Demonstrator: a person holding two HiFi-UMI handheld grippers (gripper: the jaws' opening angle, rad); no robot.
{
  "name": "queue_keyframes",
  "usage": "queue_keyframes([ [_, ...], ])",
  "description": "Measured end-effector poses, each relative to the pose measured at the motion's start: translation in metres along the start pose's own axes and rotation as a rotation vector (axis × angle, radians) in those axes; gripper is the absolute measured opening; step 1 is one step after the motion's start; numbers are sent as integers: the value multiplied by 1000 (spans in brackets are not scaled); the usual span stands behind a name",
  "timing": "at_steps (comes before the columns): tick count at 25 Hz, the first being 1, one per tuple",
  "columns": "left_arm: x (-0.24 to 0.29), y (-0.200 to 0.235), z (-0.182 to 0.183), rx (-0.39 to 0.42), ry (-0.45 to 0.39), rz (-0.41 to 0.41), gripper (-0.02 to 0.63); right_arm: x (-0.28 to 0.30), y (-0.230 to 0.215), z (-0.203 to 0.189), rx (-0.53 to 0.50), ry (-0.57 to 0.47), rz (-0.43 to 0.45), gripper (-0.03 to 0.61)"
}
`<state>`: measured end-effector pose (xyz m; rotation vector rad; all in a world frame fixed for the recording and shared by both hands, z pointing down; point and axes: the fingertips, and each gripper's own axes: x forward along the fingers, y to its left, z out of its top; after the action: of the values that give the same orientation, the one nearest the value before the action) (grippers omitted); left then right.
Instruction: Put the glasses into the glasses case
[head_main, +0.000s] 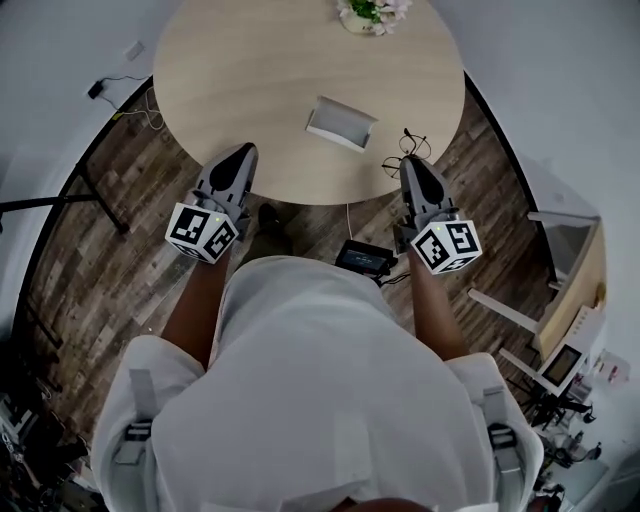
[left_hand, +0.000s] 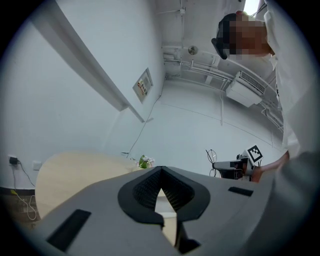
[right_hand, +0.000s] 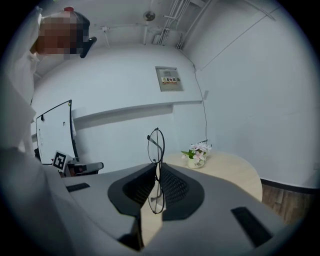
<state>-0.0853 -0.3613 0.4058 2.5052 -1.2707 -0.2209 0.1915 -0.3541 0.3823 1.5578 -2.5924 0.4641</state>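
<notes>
The right gripper (right_hand: 156, 167) had its jaws clamped on the thin dark wire-rimmed glasses (right_hand: 155, 142). The pads pressed on the middle of the frame, so one round lens stood above the jaws and the other was partly hidden between them. In the head view the glasses were at the near edge of the round light wooden worktop (head_main: 250, 80), small and hard to make out. The pale grey glasses case (head_main: 342, 124) lay on the worktop, apart from the glasses; I could not tell if it was open. The left gripper (left_hand: 160, 170) had its jaws together with nothing between them. A small pot of flowers (head_main: 372, 14) was cut off by the top edge.
</notes>
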Motion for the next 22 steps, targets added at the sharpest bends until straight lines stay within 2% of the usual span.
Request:
queue_keyframes([
  [6, 45, 34, -11, -57, 27, -12, 14, 55, -24, -6, -91, 165, 31, 48],
  [12, 80, 66, -20, -49, 28, 13, 14, 109, -43, -26, -298, 356, 119, 48],
  [17, 98, 77, -37, -48, 41, 106, 14, 150, -57, -50, -381, 491, 244, 48],
  [22, 126, 78, -55, -92, 45, 224, 14, 188, -74, -85, -351, 637, 424, 48],
])
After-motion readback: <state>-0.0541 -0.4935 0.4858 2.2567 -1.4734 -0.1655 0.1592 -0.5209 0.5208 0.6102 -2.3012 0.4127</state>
